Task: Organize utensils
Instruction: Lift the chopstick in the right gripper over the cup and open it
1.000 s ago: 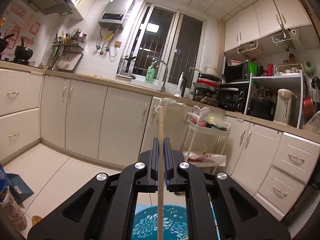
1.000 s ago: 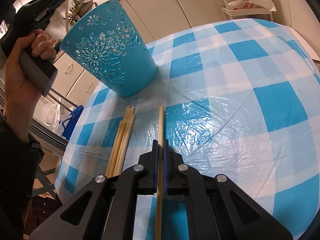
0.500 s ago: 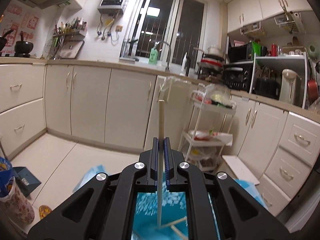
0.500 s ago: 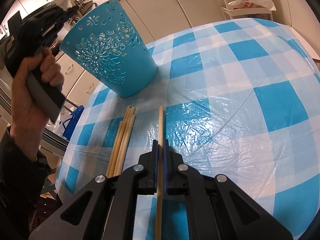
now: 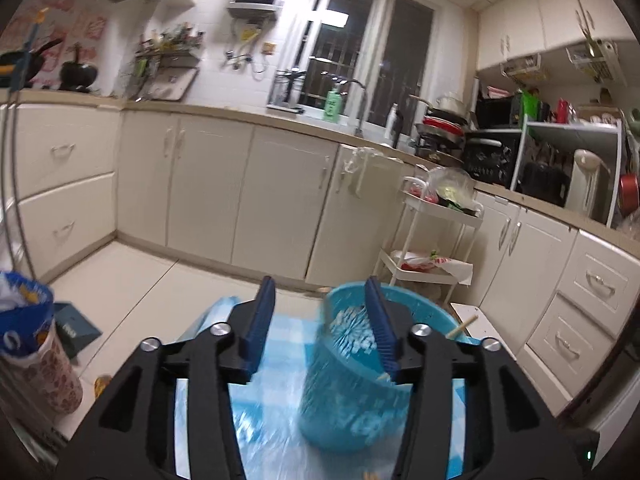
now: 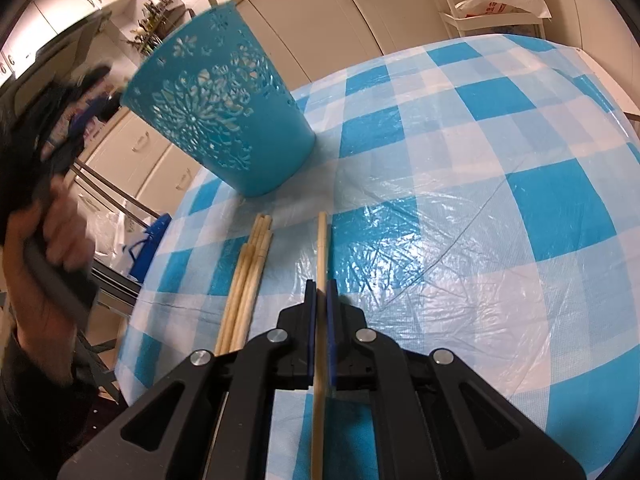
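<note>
A single pale wooden chopstick [image 6: 321,264] is clamped between the closed right tongs [image 6: 320,304], lying almost flat and pointing toward the perforated turquoise plastic basket [image 6: 218,120], presumably so it can be lifted and carried there. Just beside it, on the side away from the basket's right, a bundle of matching wooden chopsticks [image 6: 246,280] lies on the blue-and-white checked, plastic-covered surface [image 6: 480,200], a little short of the basket, not yet sorted.

The left tongs [image 5: 320,320] are spread wide and hold nothing; they hover above and just short of the basket [image 5: 352,380].

Only the left view looks into the basket, where chopstick ends [image 5: 462,326] lean against the rim. Only the right view shows the loose bundle, the basket's outer wall and the left hand [image 6: 44,240] on its handle.
</note>
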`<state>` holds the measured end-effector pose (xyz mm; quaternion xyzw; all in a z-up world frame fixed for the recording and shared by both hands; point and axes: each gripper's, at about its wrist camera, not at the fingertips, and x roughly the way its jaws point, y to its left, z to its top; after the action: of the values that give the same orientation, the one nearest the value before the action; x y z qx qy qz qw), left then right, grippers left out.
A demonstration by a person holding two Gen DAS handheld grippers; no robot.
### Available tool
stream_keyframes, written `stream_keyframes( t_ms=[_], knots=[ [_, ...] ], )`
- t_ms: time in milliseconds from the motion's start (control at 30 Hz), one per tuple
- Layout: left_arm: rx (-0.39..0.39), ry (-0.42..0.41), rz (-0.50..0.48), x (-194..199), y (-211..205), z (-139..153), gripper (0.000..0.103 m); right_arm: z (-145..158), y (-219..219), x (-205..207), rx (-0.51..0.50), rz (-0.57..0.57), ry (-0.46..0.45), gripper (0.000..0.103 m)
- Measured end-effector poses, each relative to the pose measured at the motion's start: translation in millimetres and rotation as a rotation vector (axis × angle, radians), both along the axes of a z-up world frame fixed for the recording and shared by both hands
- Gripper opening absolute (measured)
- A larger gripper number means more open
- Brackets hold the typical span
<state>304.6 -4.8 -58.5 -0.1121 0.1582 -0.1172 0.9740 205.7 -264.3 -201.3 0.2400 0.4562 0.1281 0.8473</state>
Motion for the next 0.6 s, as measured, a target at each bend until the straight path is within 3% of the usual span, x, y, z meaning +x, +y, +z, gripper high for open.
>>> stream_keyframes(
  t_ms=[367,500,600],
  knots=[
    [-0.081,0.15,0.049,-66.0,46.2,-48.2,0.052,20.7,-14.7,-11.4,0.156,-0.05,-0.123,0.006],
    [-0.098,0.189,0.046,-81.3,52.8,-58.5,0.053,54.3,-13.7,-10.3,0.203,-0.058,-0.221,0.006],
    [-0.115,0.215,0.043,-86.4,56.2,-63.7,0.053,96.2,-8.4,3.6,0.218,-0.052,-0.332,0.006]
  ],
)
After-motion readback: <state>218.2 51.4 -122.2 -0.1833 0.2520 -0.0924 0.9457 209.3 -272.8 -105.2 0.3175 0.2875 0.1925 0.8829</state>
